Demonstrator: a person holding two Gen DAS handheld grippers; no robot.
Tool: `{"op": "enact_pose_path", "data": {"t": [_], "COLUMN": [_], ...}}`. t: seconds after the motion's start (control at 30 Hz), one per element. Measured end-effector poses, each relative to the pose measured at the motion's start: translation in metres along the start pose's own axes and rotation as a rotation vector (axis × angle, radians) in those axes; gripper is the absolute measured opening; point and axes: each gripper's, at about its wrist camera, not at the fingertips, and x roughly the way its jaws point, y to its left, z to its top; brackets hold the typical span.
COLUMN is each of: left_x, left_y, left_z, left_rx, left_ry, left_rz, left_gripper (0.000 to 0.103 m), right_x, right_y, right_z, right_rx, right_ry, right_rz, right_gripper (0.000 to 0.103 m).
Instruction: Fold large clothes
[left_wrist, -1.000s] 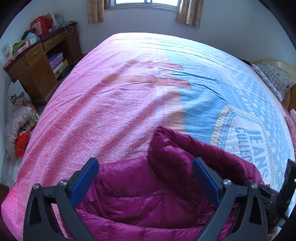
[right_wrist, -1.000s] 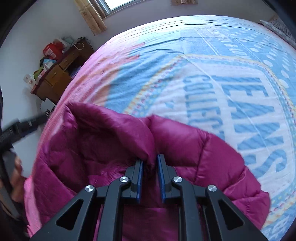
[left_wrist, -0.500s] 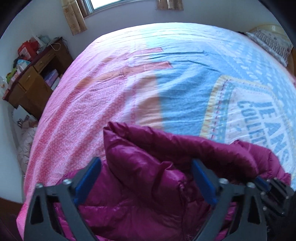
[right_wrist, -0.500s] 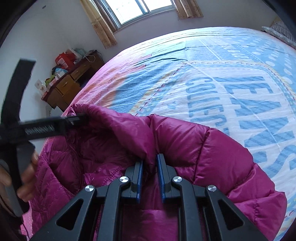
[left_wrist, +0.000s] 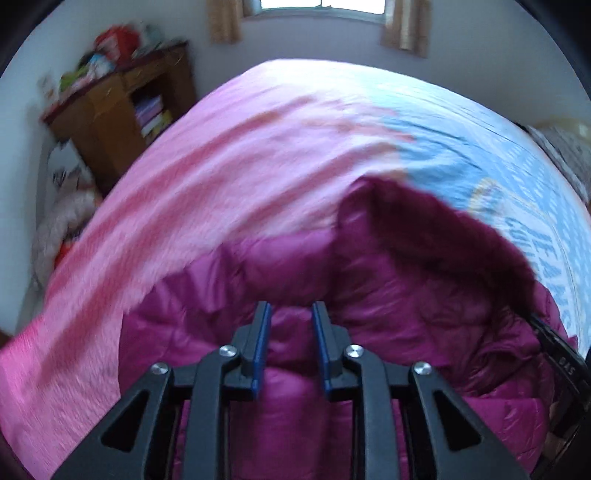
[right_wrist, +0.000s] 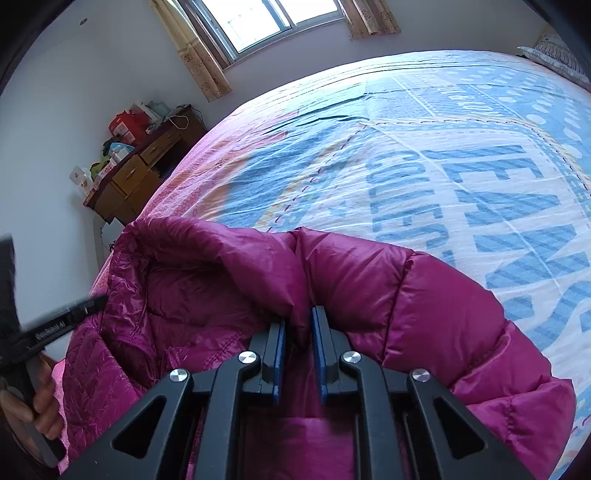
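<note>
Left gripper (left_wrist: 290, 314) jaws just narrowed over magenta quilted puffer jacket (left_wrist: 424, 295); pad contact unclear.
Right gripper (right_wrist: 298, 318) clamps jacket fold on pink-blue bedspread (right_wrist: 406, 147).

Left wrist view smeared by motion: my desk (left_wrist: 122, 110) clutter is unreadable. The jacket (right_wrist: 369, 295) runs past the lower edge; my left hand (right_wrist: 40, 402) is cropped.

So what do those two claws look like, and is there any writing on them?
Both claws are black frames with triangle cut-outs and shiny silver screws. The left claw and right claw each have two thin fingers lined with blue pads. White lettering runs along the left one's side in the right wrist view, too small to read.
</note>
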Motion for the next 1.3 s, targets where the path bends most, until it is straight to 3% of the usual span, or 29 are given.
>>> {"op": "enact_pose_path", "data": {"t": [0.07, 0.2, 0.23, 0.3, 0.33, 0.37, 0.4, 0.5, 0.53, 0.57, 0.6, 0.63, 0.7, 0.8, 0.9, 0.97, 1.2, 1.3], "left_x": [0.019, 0.003, -0.004, -0.019, -0.024, -0.027, -0.027, -0.007, -0.001, 0.009, 0.014, 0.018, 0.008, -0.010, -0.006, 0.011, 0.037, 0.040], "left_y": [0.011, 0.021, 0.021, 0.015, 0.009, 0.001, -0.007, -0.025, -0.025, -0.027, -0.026, -0.024, -0.015, -0.006, 0.012, 0.018, 0.054, 0.060], "left_z": [-0.010, -0.004, 0.002, 0.015, 0.021, 0.027, 0.031, 0.041, 0.040, 0.040, 0.037, 0.032, 0.021, 0.006, -0.005, -0.006, -0.018, -0.019], "left_rx": [-0.027, -0.083, -0.095, -0.080, -0.059, -0.029, 0.001, 0.028, 0.023, 0.024, 0.025, 0.014, 0.005, 0.038, 0.002, -0.047, -0.267, -0.298], "left_ry": [0.055, -0.015, -0.038, -0.086, -0.109, -0.125, -0.128, -0.081, -0.062, -0.025, 0.016, 0.053, -0.011, -0.091, -0.088, -0.037, -0.076, -0.078], "left_rz": [-0.001, -0.107, -0.146, -0.196, -0.211, -0.218, -0.217, -0.196, -0.197, -0.183, -0.187, -0.218, -0.248, -0.215, -0.194, -0.195, -0.411, -0.443], "left_gripper": [0.025, 0.025, 0.030, 0.056, 0.080, 0.096, 0.098, 0.096, 0.079, 0.041, 0.020, 0.013, 0.013, 0.012, 0.013, 0.020, 0.024, 0.024], "right_x": [0.000, -0.001, -0.001, -0.001, -0.001, -0.001, -0.002, -0.002, -0.002, -0.002, -0.002, -0.002, -0.002, -0.002, -0.001, 0.000, -0.001, -0.008], "right_y": [0.000, -0.001, -0.001, -0.001, -0.001, -0.001, 0.000, 0.000, 0.000, -0.001, -0.001, -0.001, -0.003, -0.005, -0.007, -0.008, -0.016, -0.017], "right_z": [-0.001, -0.001, -0.001, -0.002, -0.002, -0.002, -0.003, -0.003, -0.003, -0.003, -0.003, -0.003, -0.002, -0.002, -0.001, 0.000, -0.001, -0.007], "right_rx": [0.005, 0.009, 0.008, 0.008, 0.008, 0.009, 0.009, 0.009, 0.010, 0.012, 0.014, 0.015, 0.016, 0.029, 0.035, 0.037, 0.082, 0.102], "right_ry": [-0.001, -0.006, -0.007, -0.008, -0.008, -0.008, -0.008, -0.009, -0.009, -0.009, -0.009, -0.009, -0.009, -0.009, -0.009, -0.008, -0.009, -0.012], "right_rz": [0.003, 0.008, 0.007, 0.008, 0.008, 0.009, 0.009, 0.010, 0.011, 0.013, 0.016, 0.017, 0.020, 0.033, 0.037, 0.037, 0.054, 0.037], "right_gripper": [0.013, 0.013, 0.013, 0.013, 0.013, 0.013, 0.013, 0.013, 0.013, 0.013, 0.013, 0.013, 0.013, 0.013, 0.013, 0.013, 0.012, 0.012]}}
